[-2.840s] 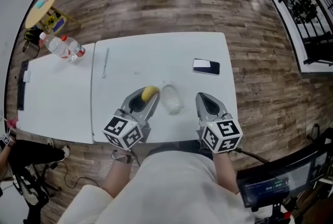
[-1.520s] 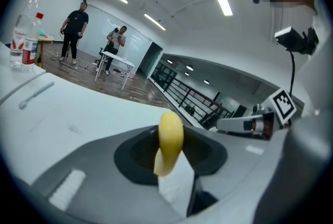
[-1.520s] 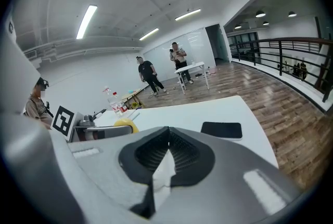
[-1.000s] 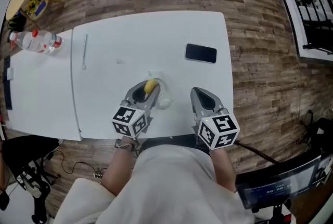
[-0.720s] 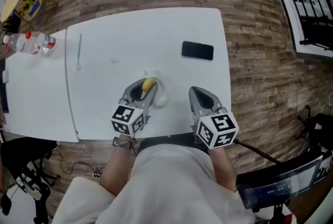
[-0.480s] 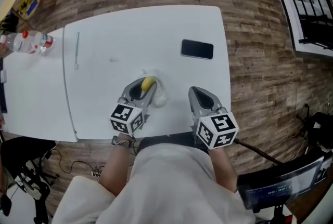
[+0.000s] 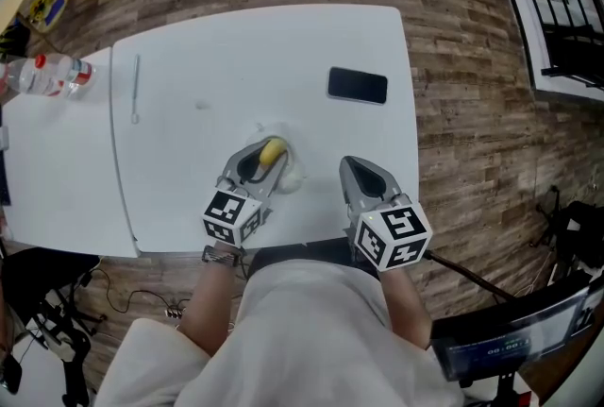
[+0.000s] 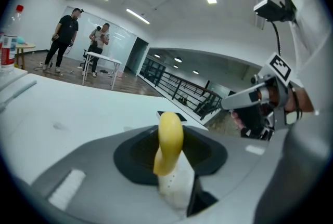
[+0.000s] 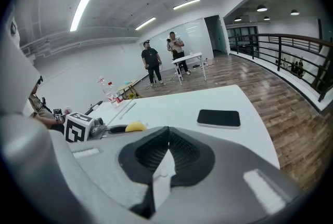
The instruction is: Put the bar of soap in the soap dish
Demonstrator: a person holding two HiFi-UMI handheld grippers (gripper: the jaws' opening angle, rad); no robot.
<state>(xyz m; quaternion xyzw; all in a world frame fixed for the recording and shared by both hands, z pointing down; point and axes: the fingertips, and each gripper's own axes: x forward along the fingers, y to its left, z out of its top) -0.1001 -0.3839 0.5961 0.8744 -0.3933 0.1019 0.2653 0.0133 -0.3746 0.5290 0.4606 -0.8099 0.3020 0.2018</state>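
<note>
As it tilts gently downward, left gripper [image 7: 270,159] pinches the soap [image 8: 170,137].

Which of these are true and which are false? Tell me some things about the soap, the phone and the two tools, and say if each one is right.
1. The left tool is gripping the yellow soap. True.
2. The right tool is holding something too. False: its jaws are shut together with nothing between them.
3. The phone lies flat on the white table. True.
4. The phone is white. False: it is black.
5. The soap lies loose on the table. False: it is held in the left tool.
</note>
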